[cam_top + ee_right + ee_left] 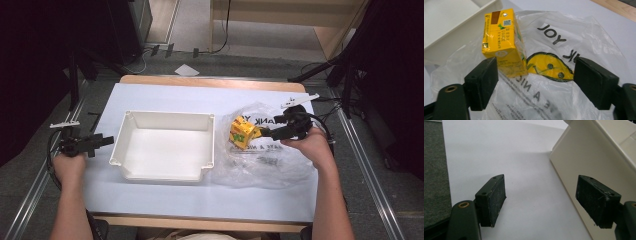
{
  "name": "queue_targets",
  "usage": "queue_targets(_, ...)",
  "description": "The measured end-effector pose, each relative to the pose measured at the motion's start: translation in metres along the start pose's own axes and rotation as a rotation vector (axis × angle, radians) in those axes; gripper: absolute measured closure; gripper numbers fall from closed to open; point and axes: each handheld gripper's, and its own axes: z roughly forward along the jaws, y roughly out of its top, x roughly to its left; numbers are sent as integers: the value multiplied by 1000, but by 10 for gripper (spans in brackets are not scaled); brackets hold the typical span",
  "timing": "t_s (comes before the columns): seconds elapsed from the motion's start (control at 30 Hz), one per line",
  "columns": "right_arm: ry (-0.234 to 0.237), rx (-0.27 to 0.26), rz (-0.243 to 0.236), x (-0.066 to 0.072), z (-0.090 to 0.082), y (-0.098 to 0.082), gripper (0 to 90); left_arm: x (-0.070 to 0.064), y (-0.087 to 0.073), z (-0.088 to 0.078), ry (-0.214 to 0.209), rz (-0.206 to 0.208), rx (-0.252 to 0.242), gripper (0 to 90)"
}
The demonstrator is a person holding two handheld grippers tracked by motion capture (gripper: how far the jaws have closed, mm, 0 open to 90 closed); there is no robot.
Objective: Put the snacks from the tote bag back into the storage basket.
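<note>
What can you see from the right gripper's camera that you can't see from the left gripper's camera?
The right gripper view has a yellow drink carton lying on a clear plastic bag printed with black letters and a yellow smiley face. The right gripper has its jaws wide apart, one close beside the carton, not pressing it.

The left gripper view has the left gripper, open over bare white table cover, with dark floor at the side.

Both views show the white plastic tray and the white table cover.

one yellow carton, one plastic bag, one tray, seemingly.
</note>
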Motion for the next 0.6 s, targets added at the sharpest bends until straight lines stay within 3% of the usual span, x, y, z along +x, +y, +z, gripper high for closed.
queue_targets(0.13, 1, 14, -21, 3, -2, 2, 243, 0, -1, 0, -1, -2, 2, 251)
queue_targets(0.53, -20, 12, -17, 15, -13, 13, 334, 1, -2, -1, 6, -7, 5, 251)
queue_targets(0.6, -23, 15, -44, 20, -12, 17, 346, 1, -2, -2, 6, -7, 5, 251)
